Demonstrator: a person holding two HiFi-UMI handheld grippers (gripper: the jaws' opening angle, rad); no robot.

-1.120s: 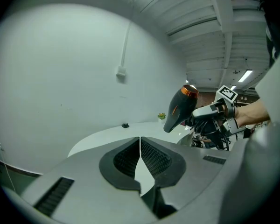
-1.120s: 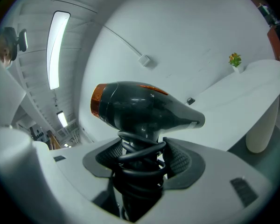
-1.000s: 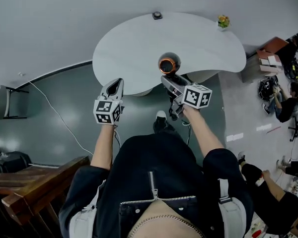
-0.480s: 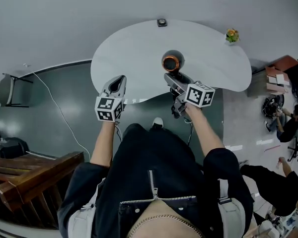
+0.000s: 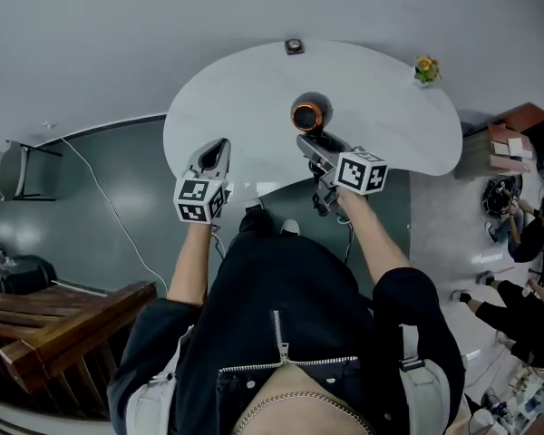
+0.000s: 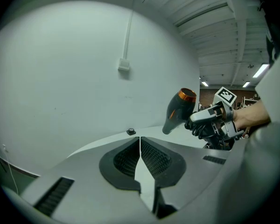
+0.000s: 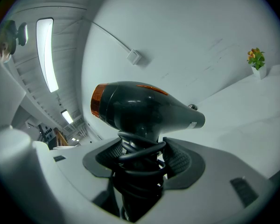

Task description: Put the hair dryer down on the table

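Note:
A black hair dryer (image 5: 306,115) with an orange rear ring is held upright above the white oval table (image 5: 245,98). My right gripper (image 5: 314,145) is shut on its handle. In the right gripper view the dryer (image 7: 144,108) fills the middle, and its coiled cord is wrapped round the handle between the jaws of the right gripper (image 7: 141,147). My left gripper (image 5: 219,145) hovers over the table's near edge, shut and holding nothing. From the left gripper (image 6: 140,141) view, the dryer (image 6: 179,108) shows at the right, nozzle tilted down.
On the table's far edge lies a small dark object (image 5: 294,46), and a little potted plant (image 5: 426,69) stands at its far right. A chair (image 5: 14,170) and a wooden railing (image 5: 63,324) are to the left. People sit on the floor at the right (image 5: 526,225).
The person has stepped closer to the table. Both grippers now reach further over it, and the dryer hangs above the tabletop rather than near its front edge.

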